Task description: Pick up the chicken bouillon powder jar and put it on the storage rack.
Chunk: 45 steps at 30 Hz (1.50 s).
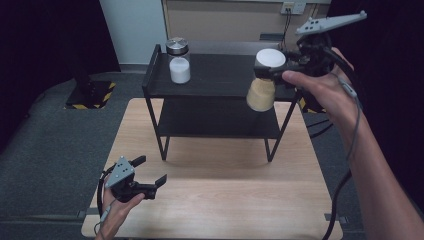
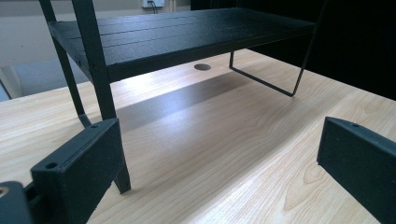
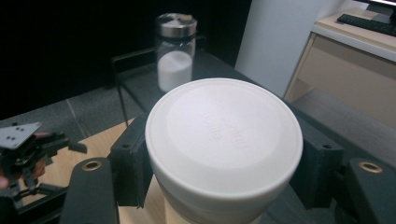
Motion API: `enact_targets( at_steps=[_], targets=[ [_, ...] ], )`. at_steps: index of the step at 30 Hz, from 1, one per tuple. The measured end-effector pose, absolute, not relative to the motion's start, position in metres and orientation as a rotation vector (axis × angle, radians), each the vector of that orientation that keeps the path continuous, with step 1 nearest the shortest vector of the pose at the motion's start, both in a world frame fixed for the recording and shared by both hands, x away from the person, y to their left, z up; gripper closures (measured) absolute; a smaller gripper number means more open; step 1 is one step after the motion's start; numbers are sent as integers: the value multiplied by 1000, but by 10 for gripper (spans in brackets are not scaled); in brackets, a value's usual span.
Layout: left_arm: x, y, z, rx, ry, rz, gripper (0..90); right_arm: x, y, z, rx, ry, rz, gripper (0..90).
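A jar (image 1: 261, 93) with tan contents and a white lid (image 3: 224, 135) hangs in the air over the right end of the black two-tier shelf (image 1: 215, 82). My right gripper (image 1: 267, 70) is shut on it just under the lid, one jaw on either side. On the shelf's top tier at the left stands a glass jar (image 1: 179, 62) with a metal lid and white powder, seen farther off as the glass jar (image 3: 176, 51). My left gripper (image 1: 150, 170) rests low over the wooden table (image 1: 225, 200) near its front left corner, jaws open and nothing between them (image 2: 219, 140).
The shelf's lower tier (image 2: 177, 32) and its thin legs stand close ahead of the left gripper. A round hole (image 2: 202, 67) marks the tabletop under the shelf. Grey floor surrounds the table; a cabinet and wall stand behind.
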<state>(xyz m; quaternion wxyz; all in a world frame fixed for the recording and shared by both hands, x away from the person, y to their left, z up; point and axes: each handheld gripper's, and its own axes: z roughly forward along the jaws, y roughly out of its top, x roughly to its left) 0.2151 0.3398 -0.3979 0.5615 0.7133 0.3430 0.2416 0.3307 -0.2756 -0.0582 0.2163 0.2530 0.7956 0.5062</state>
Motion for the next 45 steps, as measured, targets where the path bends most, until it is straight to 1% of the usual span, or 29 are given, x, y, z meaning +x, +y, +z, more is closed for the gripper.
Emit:
enact_targets(
  at_steps=[5,10,18,24,35,36,37,39,40,41,43,45],
  targets=[
    [215,341,-398,1673,810,571,0,346,-268,-47,752,2175,1380,340],
    [215,342,-398,1672,811,569,0,364,-264,-43,793,2156,1351,340],
    [216,343,-399,1669,816,567,0,402,-263,-51,804,2168,1385,340],
    [216,344,-399,1666,820,569,0,423,-258,-54,763,2212,1384,340],
    [216,344,-399,1665,821,568,0,435,-256,-65,797,2211,1410,336],
    [217,344,-399,1667,820,568,0,435,-257,-67,797,2207,1419,328],
    [217,344,-399,1667,820,568,0,433,-260,-72,786,2174,1454,282],
    [216,344,-399,1668,818,568,0,431,-266,-80,808,2119,1538,158],
    [216,344,-398,1669,817,569,0,433,-271,-80,828,2128,1574,141],
    [216,344,-398,1669,816,569,0,429,-272,-80,818,2119,1559,132],
    [216,343,-399,1669,816,567,0,421,-276,-81,795,2074,1553,87],
    [216,342,-398,1673,812,568,0,414,-288,-84,793,2034,1622,84]
  ],
)
